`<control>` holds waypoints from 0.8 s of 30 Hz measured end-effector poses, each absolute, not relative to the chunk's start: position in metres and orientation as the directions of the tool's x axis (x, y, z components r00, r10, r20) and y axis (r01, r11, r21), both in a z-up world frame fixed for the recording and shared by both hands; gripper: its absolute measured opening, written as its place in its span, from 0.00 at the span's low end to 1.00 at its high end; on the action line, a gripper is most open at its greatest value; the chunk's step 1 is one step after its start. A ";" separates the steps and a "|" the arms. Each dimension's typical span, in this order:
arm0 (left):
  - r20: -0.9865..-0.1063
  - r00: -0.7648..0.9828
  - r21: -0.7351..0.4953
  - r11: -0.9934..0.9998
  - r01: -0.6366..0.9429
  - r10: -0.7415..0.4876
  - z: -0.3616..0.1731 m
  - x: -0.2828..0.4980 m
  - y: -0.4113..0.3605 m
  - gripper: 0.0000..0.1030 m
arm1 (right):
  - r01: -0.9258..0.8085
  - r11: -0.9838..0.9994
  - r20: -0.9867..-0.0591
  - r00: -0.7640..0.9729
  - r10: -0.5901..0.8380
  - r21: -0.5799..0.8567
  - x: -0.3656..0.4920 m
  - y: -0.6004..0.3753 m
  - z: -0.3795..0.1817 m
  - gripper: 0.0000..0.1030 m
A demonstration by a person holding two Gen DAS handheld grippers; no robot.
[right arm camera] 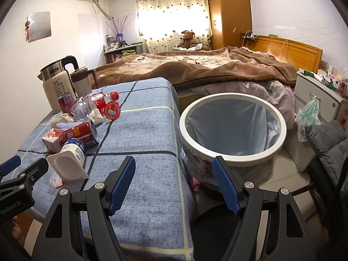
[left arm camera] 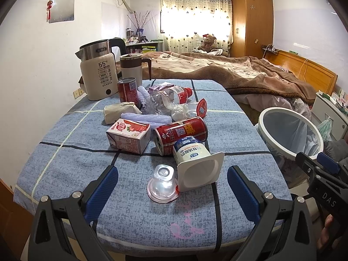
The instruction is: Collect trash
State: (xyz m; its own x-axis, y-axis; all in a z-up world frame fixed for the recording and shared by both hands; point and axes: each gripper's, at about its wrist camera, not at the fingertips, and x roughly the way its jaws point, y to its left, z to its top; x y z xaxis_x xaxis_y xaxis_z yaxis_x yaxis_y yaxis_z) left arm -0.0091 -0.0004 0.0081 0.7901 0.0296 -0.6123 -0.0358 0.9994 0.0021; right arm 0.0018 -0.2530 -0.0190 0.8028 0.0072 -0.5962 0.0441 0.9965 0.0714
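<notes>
Jaws wide, nothing held, left gripper (left arm camera: 171, 187) before yogurt cup (left arm camera: 195, 163) on table (left arm camera: 65, 169) | cup light, thin-walled (crushable), I'd pinch its body | right view: right gripper (right arm camera: 174, 182) spread, empty, over table edge beside bin (right arm camera: 232, 152)

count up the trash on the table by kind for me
red cans: 2, one upright, one on its side
clear plastic bottle: 1
milk carton: 1
white yogurt cup: 1
clear plastic cup: 1
red foil lid: 1
crumpled white tissue: 1
total: 8, leaving out a few pieces at the back that are too jumbled to sort
</notes>
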 end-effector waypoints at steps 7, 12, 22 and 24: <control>-0.614 0.789 0.001 0.999 -0.037 0.030 0.008 -0.009 0.000 0.99 | 0.041 0.997 -0.595 0.804 0.008 0.068 0.002 -0.252 -0.020 0.71; -0.615 0.788 0.000 0.999 -0.038 0.030 0.009 -0.008 0.000 0.99 | 0.040 0.997 -0.596 0.803 0.007 0.066 0.002 -0.251 -0.020 0.71; -0.615 0.788 0.000 0.999 -0.040 0.032 0.008 -0.008 0.001 0.99 | 0.039 0.997 -0.597 0.802 0.006 0.063 0.002 -0.250 -0.020 0.71; -0.616 0.787 0.001 0.999 -0.041 0.032 0.008 -0.007 0.001 0.99 | 0.039 0.997 -0.599 0.801 0.007 0.064 0.003 -0.249 -0.020 0.71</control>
